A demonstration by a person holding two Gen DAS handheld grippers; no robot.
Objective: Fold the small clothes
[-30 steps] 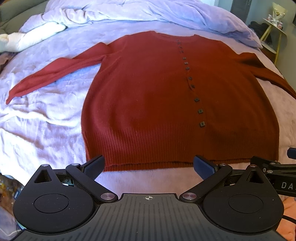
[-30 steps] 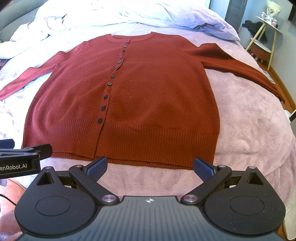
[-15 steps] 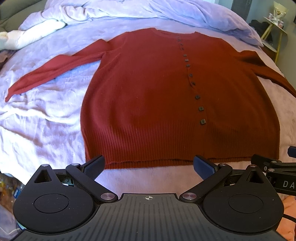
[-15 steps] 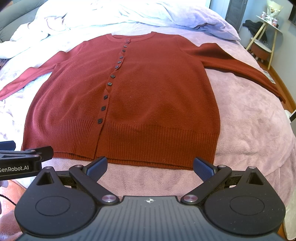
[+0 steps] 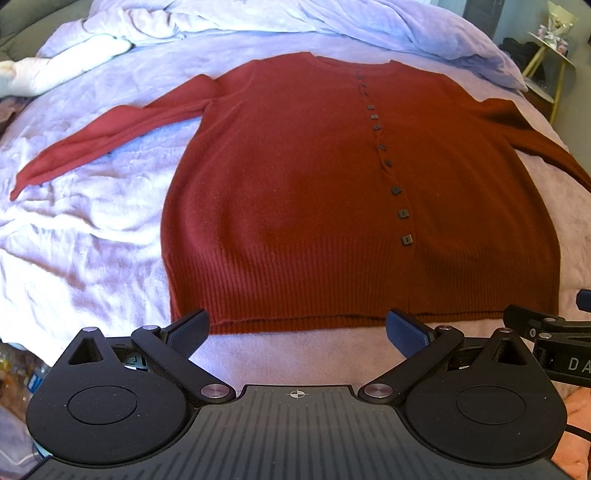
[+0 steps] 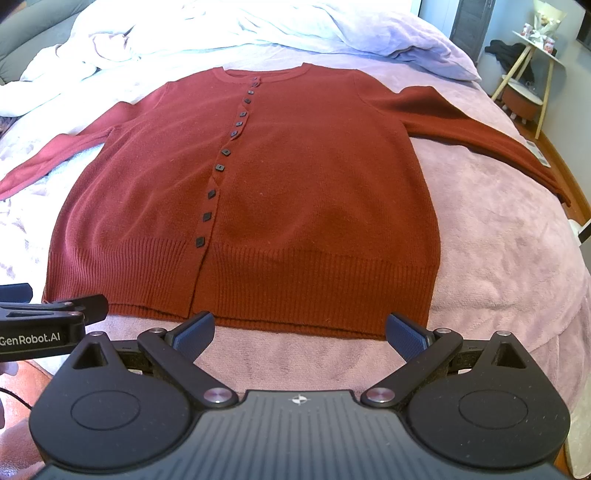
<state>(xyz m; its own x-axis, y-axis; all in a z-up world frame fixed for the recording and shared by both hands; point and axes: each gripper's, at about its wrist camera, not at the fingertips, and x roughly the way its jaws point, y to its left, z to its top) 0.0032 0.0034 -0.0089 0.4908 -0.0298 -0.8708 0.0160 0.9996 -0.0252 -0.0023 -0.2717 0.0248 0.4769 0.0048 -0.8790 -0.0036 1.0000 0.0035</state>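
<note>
A dark red buttoned cardigan [image 5: 314, 192] lies flat, front up, on the bed, sleeves spread to both sides; it also shows in the right wrist view [image 6: 280, 192]. My left gripper [image 5: 297, 326] is open and empty, just short of the cardigan's ribbed hem, towards its left half. My right gripper [image 6: 300, 328] is open and empty, just short of the hem, towards its right half. The left gripper [image 6: 48, 317] shows at the left edge of the right wrist view. The right gripper's side [image 5: 554, 343] shows at the right edge of the left wrist view.
The bed has a pale purple cover [image 5: 92, 229] with a bunched duvet [image 6: 258, 26] at the head. A small side table [image 6: 532, 66] stands to the far right of the bed. The bed's near edge lies under both grippers.
The left wrist view has shifted slightly left and forward, so the cardigan sits a little further right. The right gripper has hardly moved. Both stay open.
</note>
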